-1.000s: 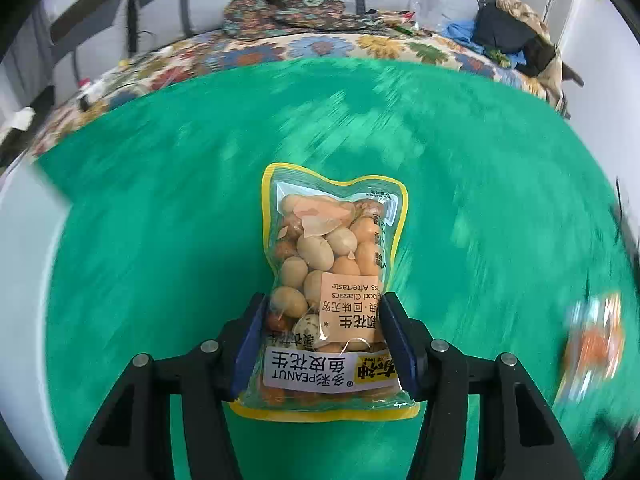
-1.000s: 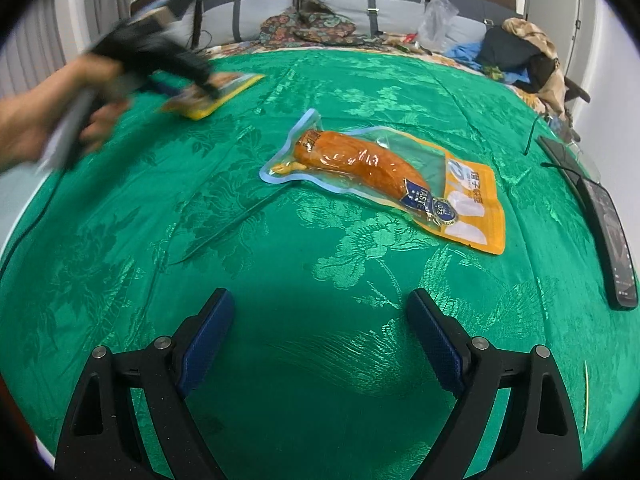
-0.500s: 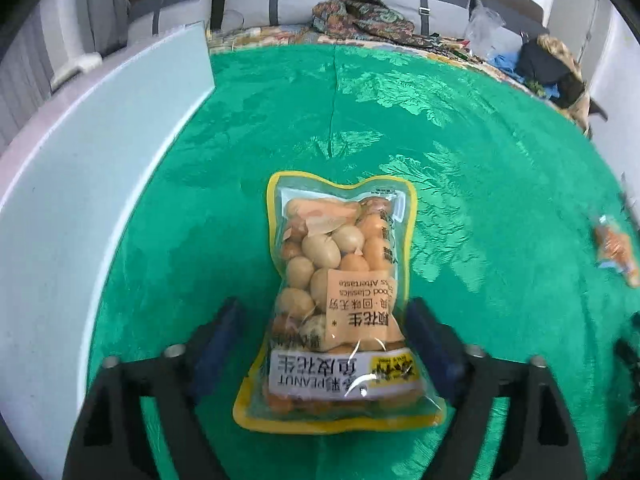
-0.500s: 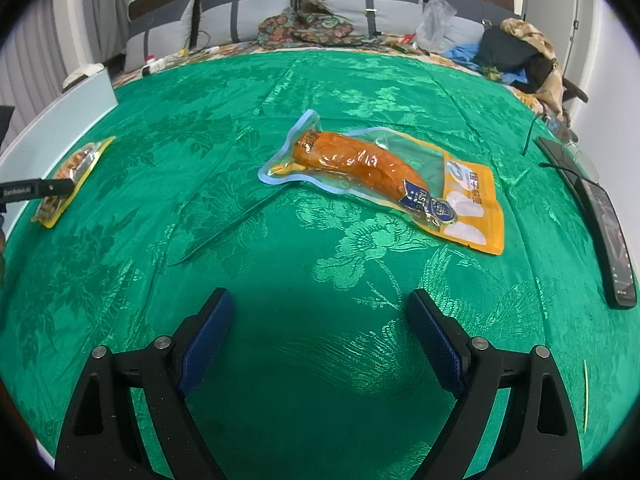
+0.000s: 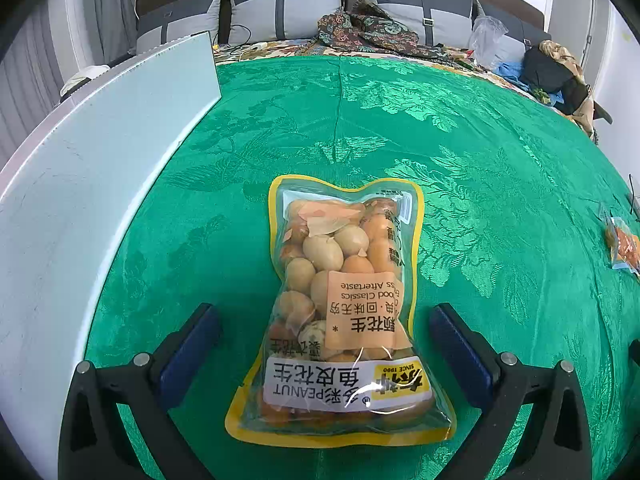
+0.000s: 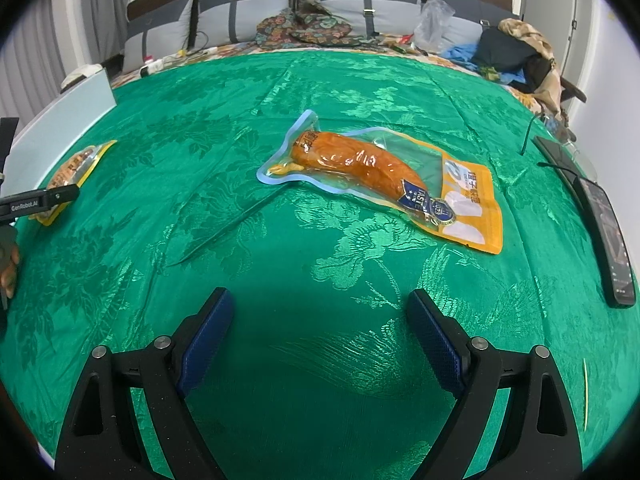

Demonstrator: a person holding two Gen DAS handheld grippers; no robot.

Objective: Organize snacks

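A clear, yellow-edged peanut packet (image 5: 340, 312) lies flat on a green patterned tablecloth (image 5: 460, 140), near the cloth's left side, close beside a pale blue-white board (image 5: 100, 168) that runs along that edge. A second ago this packet was pinched at its label end between the blue pads of the left gripper (image 5: 324, 344) and was travelling over the cloth; now it rests on the cloth, and the jaws are opening, each pad (image 5: 188, 352) standing well clear of the packet's sides, with the packet's near end lying between them, untouched. The packet has been released at this spot by the board, so this snack looks placed.

From the right wrist view, the same packet appears small at the far left, partly behind the tip of the left gripper, with a bit of the person's hand (image 6: 9, 270) at the frame edge. In the middle of the cloth lies the second snack, a sealed orange-and-clear sausage packet (image 6: 384, 176), lying aslant. The right gripper (image 6: 318, 336) hovers above bare cloth on the near side of it, jaws spread wide, holding nothing; it has not shifted over the last second.

A dark phone (image 6: 608, 232) lies at the cloth's right edge. Beyond the table are grey cushions and heaped clothing.

Judging by the layout, the sausage packet is the item left to sort, probably next to the peanuts.
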